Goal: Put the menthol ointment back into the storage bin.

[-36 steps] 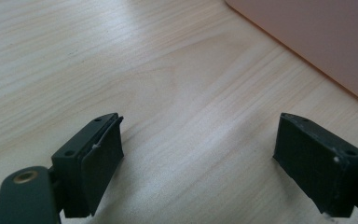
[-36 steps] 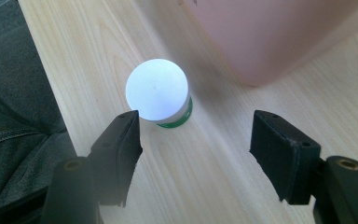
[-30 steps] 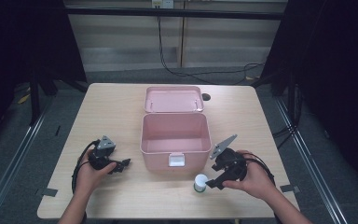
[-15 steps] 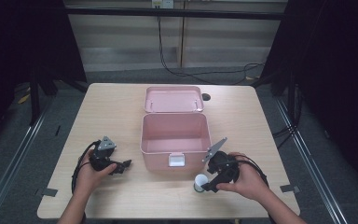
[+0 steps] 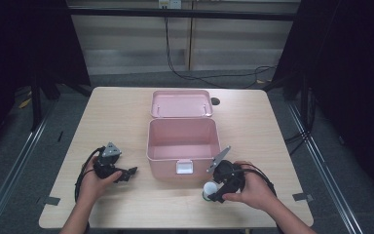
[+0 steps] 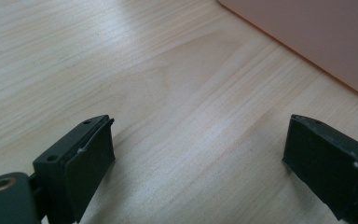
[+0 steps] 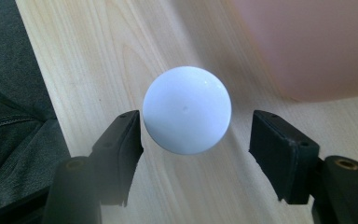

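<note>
The small white container with a rounded, glossy cap (image 7: 186, 109) stands on the light wooden table (image 5: 126, 117), near its front edge, just right of the front of the open pink plastic box (image 5: 182, 146). The right gripper (image 7: 196, 140) straddles it with jaws wide; one pad looks close against the cap and the other stands off, so nothing is gripped yet, probably lining up for a pick. The left gripper (image 6: 196, 154) rests wide open over bare wood, holding nothing. The box's front wall is the nearest obstacle.
</note>
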`<state>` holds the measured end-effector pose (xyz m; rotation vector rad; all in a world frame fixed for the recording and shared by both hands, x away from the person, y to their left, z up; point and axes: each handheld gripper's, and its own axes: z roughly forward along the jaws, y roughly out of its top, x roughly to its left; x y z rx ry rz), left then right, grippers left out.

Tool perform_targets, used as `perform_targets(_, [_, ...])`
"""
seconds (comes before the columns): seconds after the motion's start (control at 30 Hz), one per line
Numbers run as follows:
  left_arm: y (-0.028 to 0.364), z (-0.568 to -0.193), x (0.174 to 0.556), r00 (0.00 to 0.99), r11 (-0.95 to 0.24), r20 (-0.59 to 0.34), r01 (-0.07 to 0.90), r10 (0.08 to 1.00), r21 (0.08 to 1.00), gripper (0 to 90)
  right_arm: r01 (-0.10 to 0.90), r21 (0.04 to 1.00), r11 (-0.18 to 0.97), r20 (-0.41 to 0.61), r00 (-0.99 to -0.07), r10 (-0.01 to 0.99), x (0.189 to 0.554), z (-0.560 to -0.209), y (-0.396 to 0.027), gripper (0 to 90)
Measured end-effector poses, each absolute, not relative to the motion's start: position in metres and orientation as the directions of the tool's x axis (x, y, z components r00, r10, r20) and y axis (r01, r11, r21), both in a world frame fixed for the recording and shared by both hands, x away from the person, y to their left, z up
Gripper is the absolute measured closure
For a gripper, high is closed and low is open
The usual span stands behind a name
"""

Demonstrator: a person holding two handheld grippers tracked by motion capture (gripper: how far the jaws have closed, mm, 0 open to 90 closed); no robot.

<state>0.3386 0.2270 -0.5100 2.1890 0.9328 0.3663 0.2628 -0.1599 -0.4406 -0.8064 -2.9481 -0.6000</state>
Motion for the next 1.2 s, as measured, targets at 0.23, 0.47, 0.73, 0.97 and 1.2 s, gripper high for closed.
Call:
perform_targets(0.23, [0.227, -0.510, 0.339, 0.698, -0.481, -0.019, 0.512, 0.716, 0.712, 7.8, 0.476, 0.346, 0.809, 0.107, -0.876, 0.470, 0.263, -0.441, -0.154, 36.5])
perform_targets(0.47, [0.227, -0.510, 0.339, 0.698, -0.481, -0.019, 0.512, 0.716, 0.712, 7.8, 0.454, 0.327, 0.829, 0.092, -0.888, 0.450, 0.264, -0.443, -0.148, 39.6])
perform_targets(0.73, [0.227, -0.510, 0.339, 0.699, -0.481, -0.019, 0.511, 0.715, 0.712, 7.8, 0.438, 0.315, 0.842, 0.082, -0.897, 0.435, 0.266, -0.446, -0.142, 44.0])
perform_targets(0.97, [0.227, -0.510, 0.339, 0.699, -0.484, -0.015, 0.510, 0.715, 0.711, 7.7, 0.418, 0.292, 0.860, 0.077, -0.907, 0.414, 0.267, -0.451, -0.139, 49.0])
perform_targets(1.2, [0.227, -0.510, 0.339, 0.702, -0.484, -0.017, 0.509, 0.712, 0.711, 7.6, 0.424, 0.273, 0.863, 0.062, -0.903, 0.424, 0.267, -0.447, -0.138, 50.3])
